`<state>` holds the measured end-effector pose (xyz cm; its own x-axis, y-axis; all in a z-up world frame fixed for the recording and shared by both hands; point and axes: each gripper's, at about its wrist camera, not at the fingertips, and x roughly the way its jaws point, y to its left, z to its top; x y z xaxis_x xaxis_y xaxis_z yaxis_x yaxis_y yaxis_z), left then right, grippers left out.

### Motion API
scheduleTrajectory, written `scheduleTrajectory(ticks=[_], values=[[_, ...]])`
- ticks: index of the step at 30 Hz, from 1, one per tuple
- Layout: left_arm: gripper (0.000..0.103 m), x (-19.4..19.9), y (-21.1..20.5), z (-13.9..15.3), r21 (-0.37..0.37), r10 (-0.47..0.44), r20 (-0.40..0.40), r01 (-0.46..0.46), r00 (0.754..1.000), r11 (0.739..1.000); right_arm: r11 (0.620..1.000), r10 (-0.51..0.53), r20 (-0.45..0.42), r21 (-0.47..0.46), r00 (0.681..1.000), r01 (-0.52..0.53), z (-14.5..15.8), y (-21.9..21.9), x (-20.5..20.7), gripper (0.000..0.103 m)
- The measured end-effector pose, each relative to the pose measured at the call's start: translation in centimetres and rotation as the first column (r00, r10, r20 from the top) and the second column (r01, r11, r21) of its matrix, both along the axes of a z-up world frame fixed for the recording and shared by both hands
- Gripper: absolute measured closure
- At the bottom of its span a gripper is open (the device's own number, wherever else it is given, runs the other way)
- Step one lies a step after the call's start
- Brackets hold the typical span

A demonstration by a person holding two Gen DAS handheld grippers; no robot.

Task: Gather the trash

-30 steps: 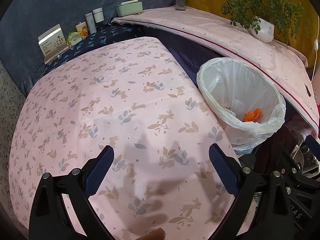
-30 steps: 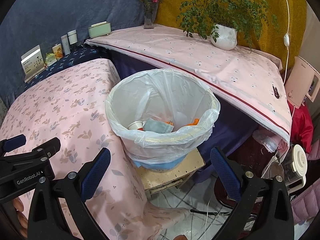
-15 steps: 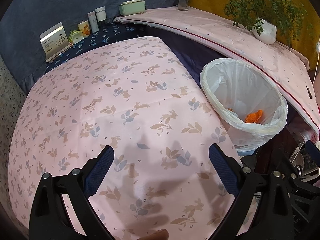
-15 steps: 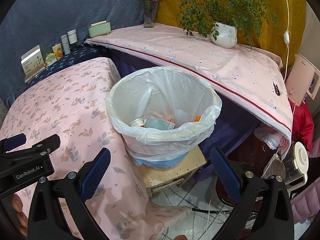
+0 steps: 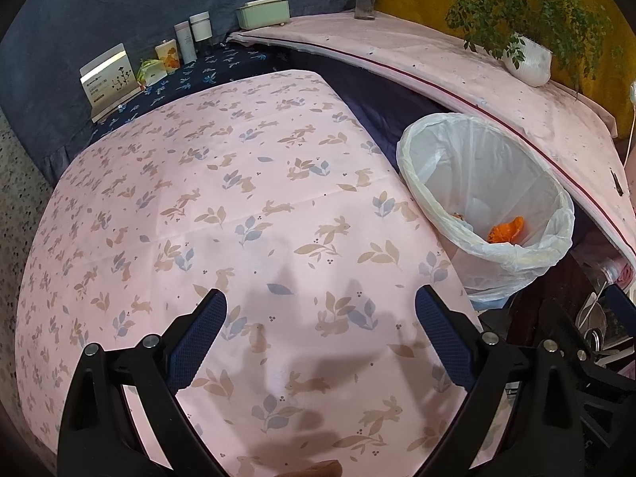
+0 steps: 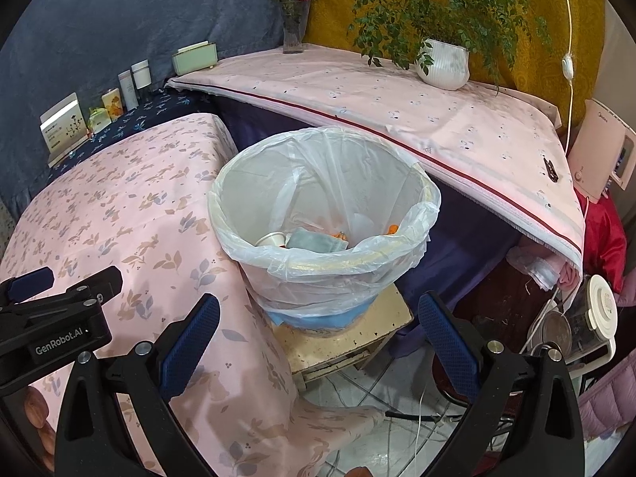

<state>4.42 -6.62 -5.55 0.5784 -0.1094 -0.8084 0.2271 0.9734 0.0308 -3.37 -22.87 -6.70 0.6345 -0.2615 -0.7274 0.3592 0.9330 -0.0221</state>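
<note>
The left tongs (image 5: pixel 320 314) hang wide and empty over the pink table (image 5: pixel 238 198); just beside its right edge stands the bin (image 6: pixel 324 214), with a cup (image 6: pixel 272 239), a grey packet (image 6: pixel 316 240) and orange scraps (image 5: pixel 507 232) inside. The right tongs (image 6: pixel 318 318) gape wide before the bin, holding nothing.

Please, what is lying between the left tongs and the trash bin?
In the left wrist view, only bare pink tablecloth lies between the open left tongs and the trash bin; no loose trash shows on that stretch.
</note>
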Motion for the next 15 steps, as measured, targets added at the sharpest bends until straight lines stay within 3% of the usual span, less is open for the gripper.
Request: scheduleTrajectory(ticks=[15], values=[[0.012,-0.06,-0.24,0.34,0.004,0.009,0.02,-0.009,1.0,1.0,1.0,0.001,0.006,0.008,1.0,-0.001,0.02,0.23,0.17,0.006]])
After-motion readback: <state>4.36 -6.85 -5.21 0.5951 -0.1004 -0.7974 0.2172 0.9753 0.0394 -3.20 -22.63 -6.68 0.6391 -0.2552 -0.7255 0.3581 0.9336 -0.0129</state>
